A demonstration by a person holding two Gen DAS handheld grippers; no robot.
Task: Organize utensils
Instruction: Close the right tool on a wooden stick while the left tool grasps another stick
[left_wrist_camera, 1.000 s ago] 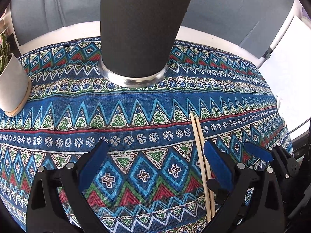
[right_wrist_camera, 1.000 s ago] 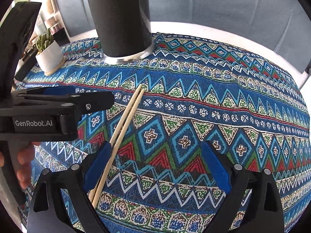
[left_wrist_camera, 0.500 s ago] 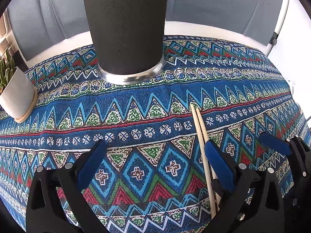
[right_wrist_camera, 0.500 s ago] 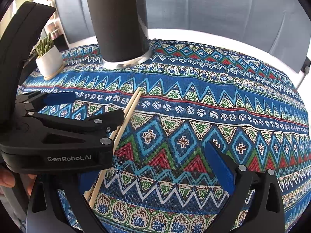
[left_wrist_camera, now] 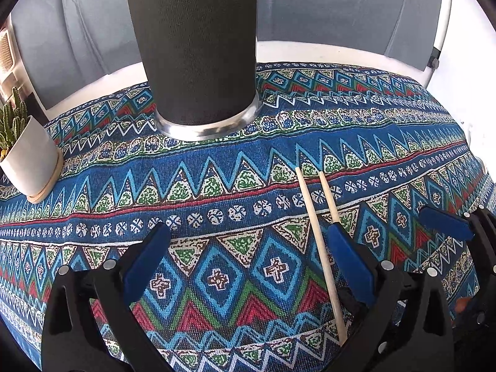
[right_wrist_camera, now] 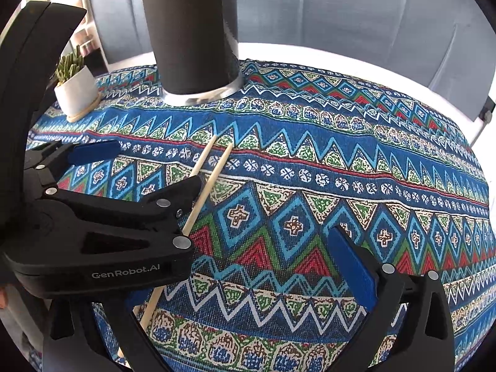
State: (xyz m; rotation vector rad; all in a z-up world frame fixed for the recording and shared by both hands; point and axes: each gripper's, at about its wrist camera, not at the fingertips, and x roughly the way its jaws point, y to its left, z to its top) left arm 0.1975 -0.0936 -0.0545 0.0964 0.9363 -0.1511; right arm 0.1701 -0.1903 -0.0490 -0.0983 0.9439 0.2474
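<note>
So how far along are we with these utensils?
Early. Nothing looks done: both chopsticks lie on the patterned cloth, outside the black holder. In hand: nothing; the left gripper and right gripper are open and empty. Left: grasp the chopsticks and stand them in the holder.

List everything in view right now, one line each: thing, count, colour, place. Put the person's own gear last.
wooden chopsticks: two, pale tan, lying side by side on the cloth, right of centre in the left wrist view.
tall cylindrical holder: one, black with a silver base ring, far side of the cloth.
small potted succulent: one, green plant in a white pot, left edge.
patterned tablecloth: one, blue with red, green and white, covering the table.
left gripper: one, black with blue pads, open.
right gripper: one, black with blue pads, open.
</note>
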